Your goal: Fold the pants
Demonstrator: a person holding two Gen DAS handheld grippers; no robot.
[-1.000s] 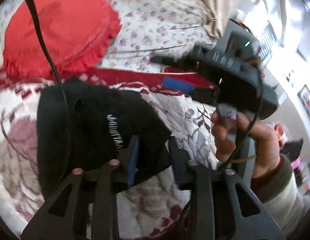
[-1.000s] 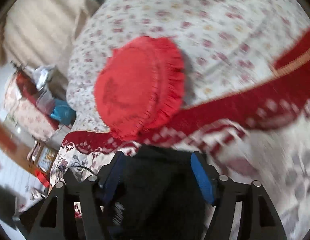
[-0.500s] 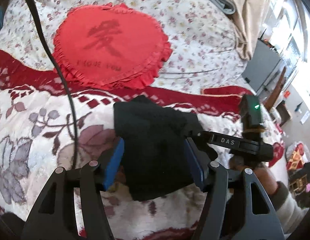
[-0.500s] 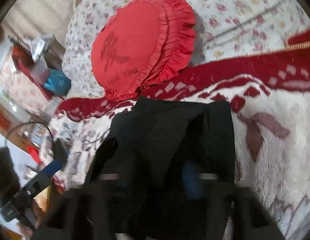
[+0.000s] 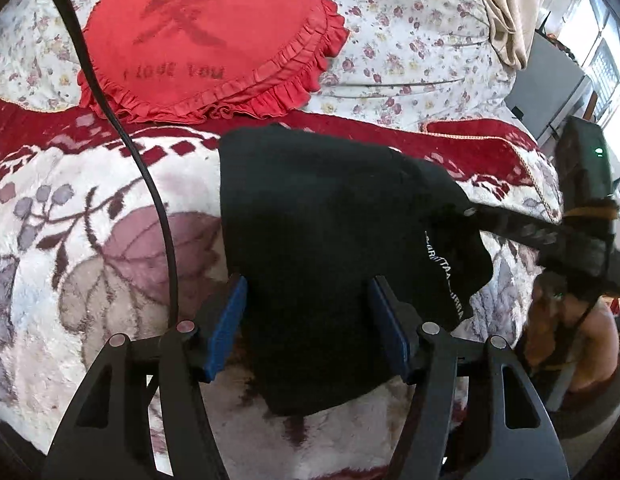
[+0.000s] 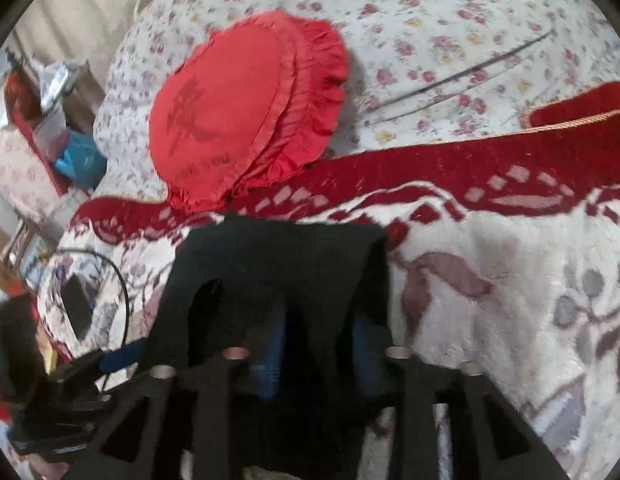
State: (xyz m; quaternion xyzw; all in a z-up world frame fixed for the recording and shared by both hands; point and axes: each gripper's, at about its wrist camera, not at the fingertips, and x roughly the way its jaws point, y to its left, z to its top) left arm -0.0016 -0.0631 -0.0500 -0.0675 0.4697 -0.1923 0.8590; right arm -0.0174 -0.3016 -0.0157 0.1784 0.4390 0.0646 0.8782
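The black pants lie folded in a compact bundle on the patterned blanket, with white lettering along the right edge. My left gripper is open, its blue pads either side of the bundle's near edge, not pinching it. In the right wrist view the pants drape over my right gripper; its blue pads stand apart with black cloth between and over them. The right gripper's body shows at the bundle's right edge in the left wrist view.
A red heart-shaped frilled cushion lies beyond the pants on a floral sheet. The red-and-white blanket covers the near bed. A black cable runs across the left. Furniture and clutter stand beside the bed.
My left gripper let go of the pants and opened, drawing back to the bundle's near edge. The right gripper moved into the right side of the bundle. The bundle now lies flatter.
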